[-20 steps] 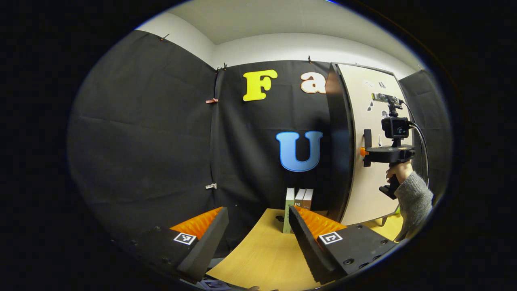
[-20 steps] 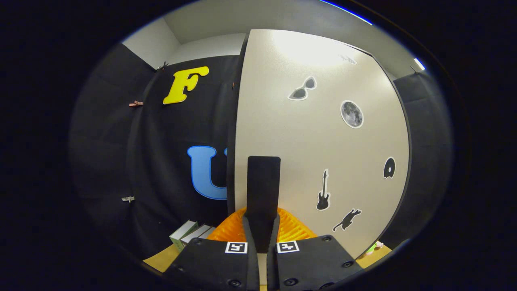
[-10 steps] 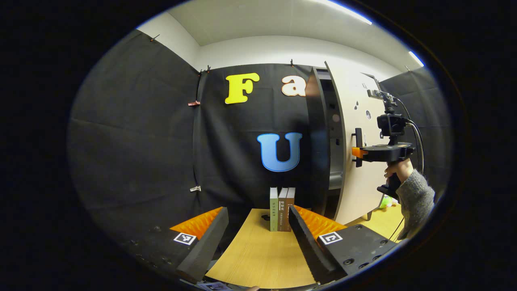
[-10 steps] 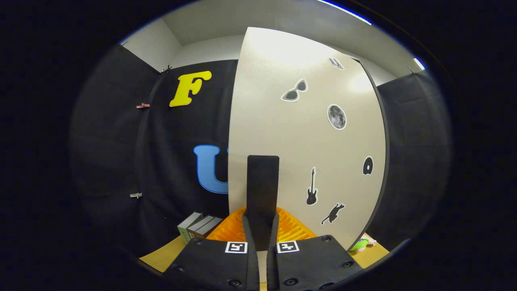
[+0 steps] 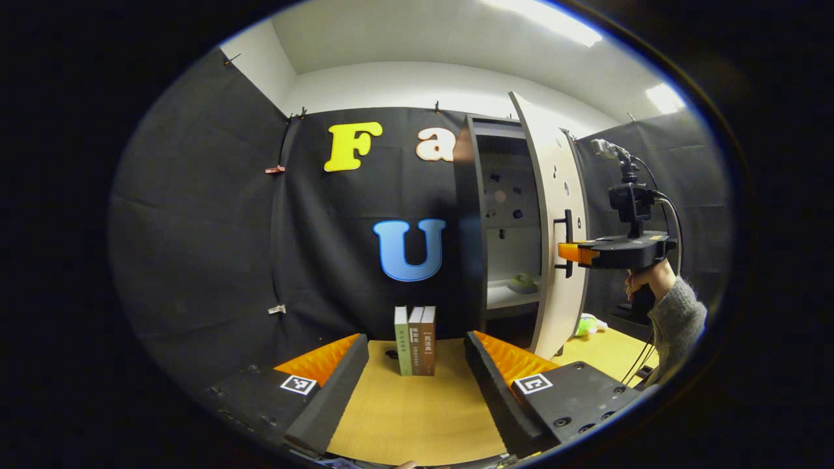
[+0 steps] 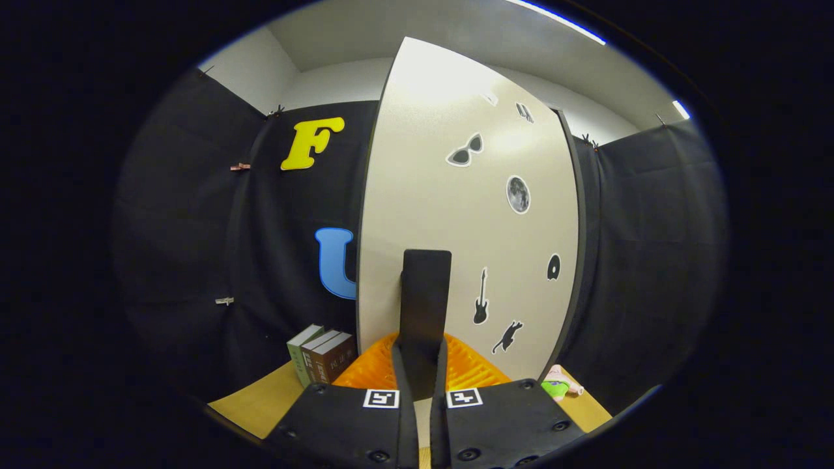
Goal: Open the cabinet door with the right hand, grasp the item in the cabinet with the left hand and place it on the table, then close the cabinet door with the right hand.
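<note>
While door (image 5: 554,221) ajar, item (image 5: 522,283) seemingly greenish, low, rounded

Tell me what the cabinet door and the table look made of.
Cabinet door: probably laminated board, with a matte off-white face that shows a soft glare, a dark edge and stickers stuck flat on it. Table: wood or wood-look laminate, pale yellow with faint straight grain, low sheen.

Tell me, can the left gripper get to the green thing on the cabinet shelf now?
Probably yes. The cabinet door is swung wide, held by the right gripper on its handle, and the left gripper is open. Nothing seems to block the green item.
</note>
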Demonstrator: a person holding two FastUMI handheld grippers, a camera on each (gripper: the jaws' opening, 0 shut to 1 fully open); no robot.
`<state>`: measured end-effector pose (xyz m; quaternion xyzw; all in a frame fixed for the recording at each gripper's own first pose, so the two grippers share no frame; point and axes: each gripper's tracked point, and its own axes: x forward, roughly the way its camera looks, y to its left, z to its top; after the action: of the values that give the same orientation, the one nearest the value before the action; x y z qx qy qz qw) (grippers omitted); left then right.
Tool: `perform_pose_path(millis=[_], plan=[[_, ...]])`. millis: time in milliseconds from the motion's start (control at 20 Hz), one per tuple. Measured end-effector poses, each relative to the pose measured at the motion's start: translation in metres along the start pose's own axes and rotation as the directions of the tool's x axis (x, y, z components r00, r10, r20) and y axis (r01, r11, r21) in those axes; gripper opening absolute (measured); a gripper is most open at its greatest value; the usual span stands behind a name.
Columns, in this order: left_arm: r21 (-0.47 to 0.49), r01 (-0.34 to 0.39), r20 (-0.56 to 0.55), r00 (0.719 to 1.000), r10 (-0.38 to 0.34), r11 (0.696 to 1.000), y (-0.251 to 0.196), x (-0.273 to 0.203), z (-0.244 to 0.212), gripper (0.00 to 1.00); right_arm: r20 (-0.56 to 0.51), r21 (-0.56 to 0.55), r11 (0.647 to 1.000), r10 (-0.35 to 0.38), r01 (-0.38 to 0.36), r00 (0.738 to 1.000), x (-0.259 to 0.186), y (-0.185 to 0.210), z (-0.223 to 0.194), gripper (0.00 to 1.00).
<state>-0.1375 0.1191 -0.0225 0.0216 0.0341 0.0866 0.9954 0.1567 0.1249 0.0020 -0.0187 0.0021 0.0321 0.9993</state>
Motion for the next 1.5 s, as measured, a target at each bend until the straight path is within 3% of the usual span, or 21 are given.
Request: perform_pose_path(millis=[150,350,550,700,950,1500], plan=[[0.007,0.020,0.014,1.000,-0.020,1.000,-0.020,0.001,0.006,0.95,0.005,-0.012,1.000,0.024,-0.024,1.000,-0.018,-0.013,0.001,0.11],[-0.071,0.075,0.009,0.997,-0.074,0.995,-0.069,0.000,0.005,0.95,0.009,-0.011,0.999,0.053,-0.052,0.999,-0.049,-0.044,0.000,0.11],[-0.051,0.042,-0.025,0.999,-0.044,0.998,-0.101,-0.002,0.001,0.95,0.011,0.006,0.996,0.087,-0.087,0.996,-0.079,-0.082,0.002,0.11],[-0.089,0.041,-0.058,0.997,-0.046,0.995,-0.131,0.000,-0.006,0.95,0.016,0.018,0.995,0.101,-0.101,0.995,-0.102,-0.111,0.002,0.11],[-0.077,0.054,-0.060,0.996,-0.059,0.996,-0.162,0.010,0.004,0.93,0.023,0.011,0.994,0.112,-0.112,0.993,-0.113,-0.139,0.004,0.11],[-0.043,0.188,-0.020,0.982,-0.189,0.981,-0.222,0.052,0.023,0.94,0.016,-0.007,0.999,0.035,-0.035,0.999,-0.135,-0.214,0.005,0.10]])
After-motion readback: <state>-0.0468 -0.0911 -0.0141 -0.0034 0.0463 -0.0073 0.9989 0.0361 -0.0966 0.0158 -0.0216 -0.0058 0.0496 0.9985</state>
